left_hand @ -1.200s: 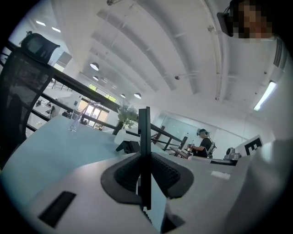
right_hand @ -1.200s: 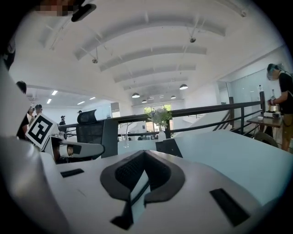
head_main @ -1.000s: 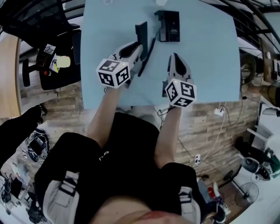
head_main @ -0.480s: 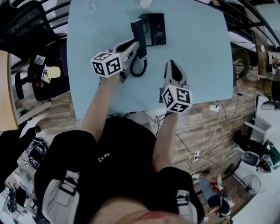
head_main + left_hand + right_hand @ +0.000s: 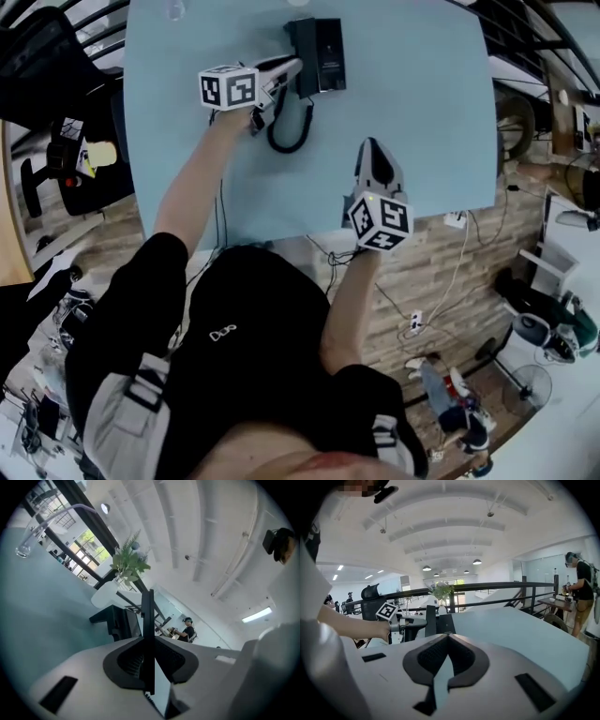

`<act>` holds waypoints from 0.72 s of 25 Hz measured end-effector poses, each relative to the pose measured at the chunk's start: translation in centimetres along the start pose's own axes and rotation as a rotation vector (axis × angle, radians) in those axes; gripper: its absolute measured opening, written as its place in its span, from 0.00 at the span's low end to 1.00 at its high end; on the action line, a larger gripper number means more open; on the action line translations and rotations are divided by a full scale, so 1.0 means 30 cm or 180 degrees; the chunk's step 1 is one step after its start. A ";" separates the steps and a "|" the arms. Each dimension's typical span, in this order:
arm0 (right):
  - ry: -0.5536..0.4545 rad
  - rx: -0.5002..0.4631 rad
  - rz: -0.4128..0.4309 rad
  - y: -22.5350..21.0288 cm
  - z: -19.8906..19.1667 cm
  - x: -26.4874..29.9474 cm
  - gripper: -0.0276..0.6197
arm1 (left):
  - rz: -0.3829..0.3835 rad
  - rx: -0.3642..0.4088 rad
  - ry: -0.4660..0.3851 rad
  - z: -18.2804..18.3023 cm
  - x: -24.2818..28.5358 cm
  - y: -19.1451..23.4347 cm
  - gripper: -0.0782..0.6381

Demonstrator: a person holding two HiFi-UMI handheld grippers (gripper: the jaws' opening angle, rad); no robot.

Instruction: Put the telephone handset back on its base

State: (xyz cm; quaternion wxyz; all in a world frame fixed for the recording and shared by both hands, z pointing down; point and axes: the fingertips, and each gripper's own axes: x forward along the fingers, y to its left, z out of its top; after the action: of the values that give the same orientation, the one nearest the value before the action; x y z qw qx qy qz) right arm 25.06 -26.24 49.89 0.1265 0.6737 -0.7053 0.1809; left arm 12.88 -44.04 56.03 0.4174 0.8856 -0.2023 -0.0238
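The black telephone base lies at the far middle of the light blue table. My left gripper is shut on the black handset and holds it on edge over the base's left side. I cannot tell whether they touch. In the left gripper view the handset is a thin black bar clamped between the jaws, with the base just beyond. Its cord curls in a loop on the table. My right gripper is shut and empty near the front edge; its view shows the handset beside the base.
A white vase with a green plant and a clear glass stand at the table's far edge behind the base. A black office chair is left of the table. Cables and a power strip hang off the front right.
My left gripper has carried the handset forward from the table's middle to the base's left side, and the cord has bunched into a loop. The right gripper has kept its place.
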 end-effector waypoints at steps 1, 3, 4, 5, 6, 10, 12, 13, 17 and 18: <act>0.0002 0.0012 -0.0021 -0.017 -0.002 -0.001 0.03 | 0.0028 0.0014 0.0063 -0.009 0.018 0.017 0.20; 0.0020 0.0027 -0.0057 -0.045 -0.009 -0.006 0.03 | 0.0051 -0.0123 0.0029 -0.017 0.043 0.050 0.20; 0.0033 0.0031 -0.0067 -0.053 -0.014 -0.007 0.03 | 0.0057 -0.0209 -0.0033 -0.016 0.050 0.066 0.20; 0.0044 0.0032 -0.0070 -0.056 -0.018 -0.006 0.03 | 0.0074 -0.0269 -0.0090 -0.014 0.056 0.082 0.20; 0.0054 0.0030 -0.0068 -0.055 -0.021 -0.003 0.03 | 0.0100 -0.0307 -0.0130 -0.013 0.059 0.098 0.20; 0.0066 0.0025 -0.0036 -0.049 -0.020 0.004 0.03 | 0.0183 -0.0383 -0.0174 -0.027 0.072 0.132 0.20; 0.0062 0.0013 -0.0019 -0.044 -0.014 0.006 0.03 | 0.0221 -0.0297 -0.0148 -0.034 0.081 0.130 0.20; 0.0058 0.0002 -0.0008 -0.040 -0.010 0.009 0.03 | 0.0262 -0.0220 -0.0128 -0.035 0.084 0.130 0.20; 0.0043 -0.0043 0.0024 -0.027 0.002 0.003 0.03 | 0.0566 0.0069 0.0019 -0.051 0.077 0.159 0.18; 0.0043 -0.0048 0.0031 -0.022 0.003 -0.001 0.03 | 0.0644 0.0143 0.0077 -0.056 0.075 0.165 0.17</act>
State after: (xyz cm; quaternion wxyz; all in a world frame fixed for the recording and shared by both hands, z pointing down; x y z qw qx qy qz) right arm 25.73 -26.28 49.86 0.1355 0.6680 -0.7090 0.1808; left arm 13.62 -46.48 61.12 0.4001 0.8700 -0.2860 0.0338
